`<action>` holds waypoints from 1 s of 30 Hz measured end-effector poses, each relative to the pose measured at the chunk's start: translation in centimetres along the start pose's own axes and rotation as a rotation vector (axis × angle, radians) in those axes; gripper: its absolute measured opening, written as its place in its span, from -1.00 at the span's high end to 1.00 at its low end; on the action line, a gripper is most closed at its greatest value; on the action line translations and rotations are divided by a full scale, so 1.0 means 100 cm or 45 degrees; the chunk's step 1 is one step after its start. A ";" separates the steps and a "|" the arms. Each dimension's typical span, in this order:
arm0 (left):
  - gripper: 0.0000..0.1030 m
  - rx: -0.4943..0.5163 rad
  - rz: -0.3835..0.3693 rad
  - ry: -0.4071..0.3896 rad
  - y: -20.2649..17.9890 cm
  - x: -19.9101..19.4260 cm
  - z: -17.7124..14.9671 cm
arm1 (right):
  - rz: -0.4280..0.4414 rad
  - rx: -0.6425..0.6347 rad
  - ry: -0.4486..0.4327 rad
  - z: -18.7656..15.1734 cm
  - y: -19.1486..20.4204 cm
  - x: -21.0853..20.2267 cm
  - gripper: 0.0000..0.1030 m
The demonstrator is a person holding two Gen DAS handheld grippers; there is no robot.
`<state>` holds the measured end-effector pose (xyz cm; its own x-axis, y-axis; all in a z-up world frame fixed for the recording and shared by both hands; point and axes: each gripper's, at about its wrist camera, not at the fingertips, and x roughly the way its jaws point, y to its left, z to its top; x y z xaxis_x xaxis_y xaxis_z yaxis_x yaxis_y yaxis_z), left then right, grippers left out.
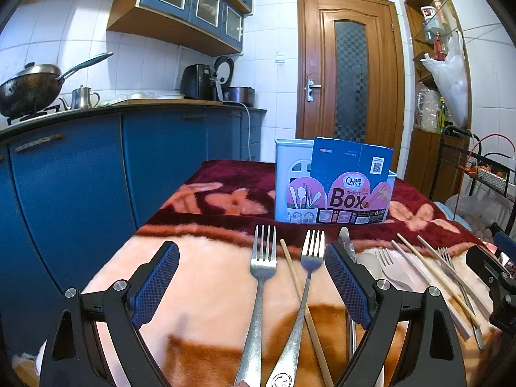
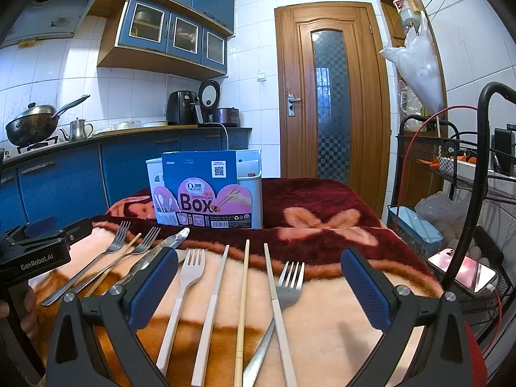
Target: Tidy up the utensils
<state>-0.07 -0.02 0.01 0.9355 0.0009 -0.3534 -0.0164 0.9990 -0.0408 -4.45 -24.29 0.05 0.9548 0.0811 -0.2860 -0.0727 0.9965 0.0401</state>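
A white chopstick box with a blue and pink cardboard sleeve stands upright at the back of the blanket. My left gripper is open over two steel forks and a wooden chopstick between them. My right gripper is open over a cream fork, a cream chopstick, a wooden chopstick, another cream chopstick and a steel fork. A steel knife lies left of them. Both grippers are empty.
The utensils lie on a pink, orange and maroon blanket over a table. A blue kitchen counter runs along the left. A black wire rack with a phone stands at the right. A wooden door is behind.
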 end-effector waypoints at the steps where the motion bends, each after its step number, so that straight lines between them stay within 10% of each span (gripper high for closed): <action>1: -0.79 0.001 -0.001 0.000 0.000 0.000 0.000 | 0.000 0.000 0.000 0.000 0.000 0.000 -1.00; 30: -0.79 0.005 0.000 -0.002 0.000 0.000 0.000 | -0.001 -0.001 0.001 0.000 0.000 0.000 -1.00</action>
<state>-0.08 -0.04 0.01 0.9362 0.0011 -0.3516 -0.0151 0.9992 -0.0369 -4.45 -24.25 0.04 0.9545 0.0803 -0.2872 -0.0721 0.9966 0.0391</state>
